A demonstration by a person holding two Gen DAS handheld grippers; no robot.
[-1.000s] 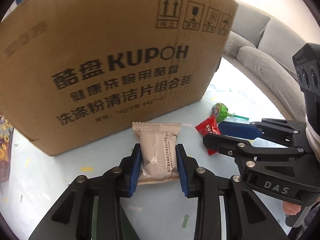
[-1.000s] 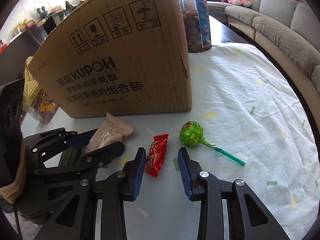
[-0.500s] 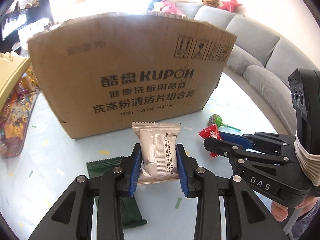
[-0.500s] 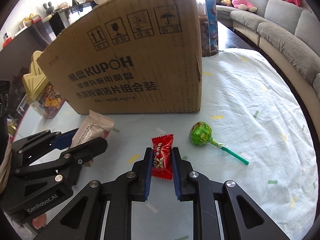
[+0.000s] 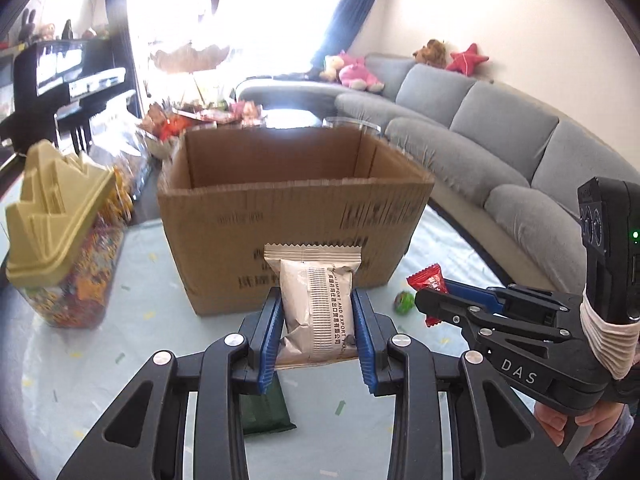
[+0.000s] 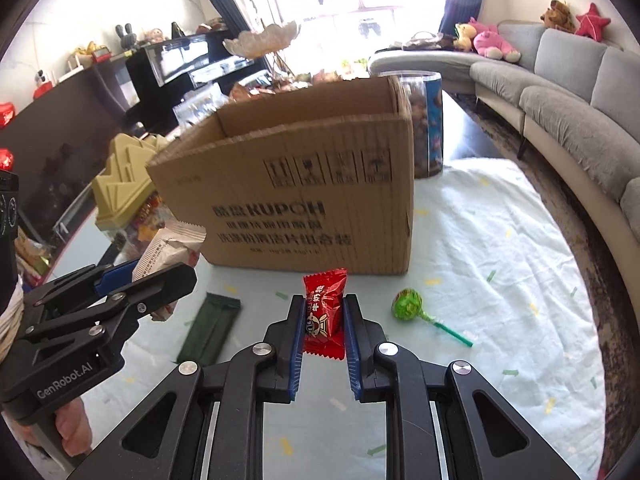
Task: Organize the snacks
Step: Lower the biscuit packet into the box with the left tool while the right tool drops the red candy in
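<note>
My left gripper [image 5: 318,312] is shut on a beige snack packet [image 5: 316,308] and holds it up in front of the open cardboard box [image 5: 292,216]. My right gripper [image 6: 323,320] is shut on a red candy [image 6: 325,312], lifted off the table before the same box [image 6: 304,192]. In the left wrist view the right gripper [image 5: 432,296] shows at the right with the red candy [image 5: 428,280]. In the right wrist view the left gripper [image 6: 152,280] holds the packet [image 6: 168,248]. A green lollipop [image 6: 408,304] and a dark green bar [image 6: 212,326] lie on the table.
A candy jar with a tan lid [image 5: 60,240] stands left of the box. A clear snack canister [image 6: 426,128] stands behind the box's right corner. A grey sofa [image 5: 500,144] curves along the right. The table has a pale cloth [image 6: 500,260].
Both grippers rose from the table with their snacks, and the box's open top came into view. The right gripper closed on the red candy and lifted it.
</note>
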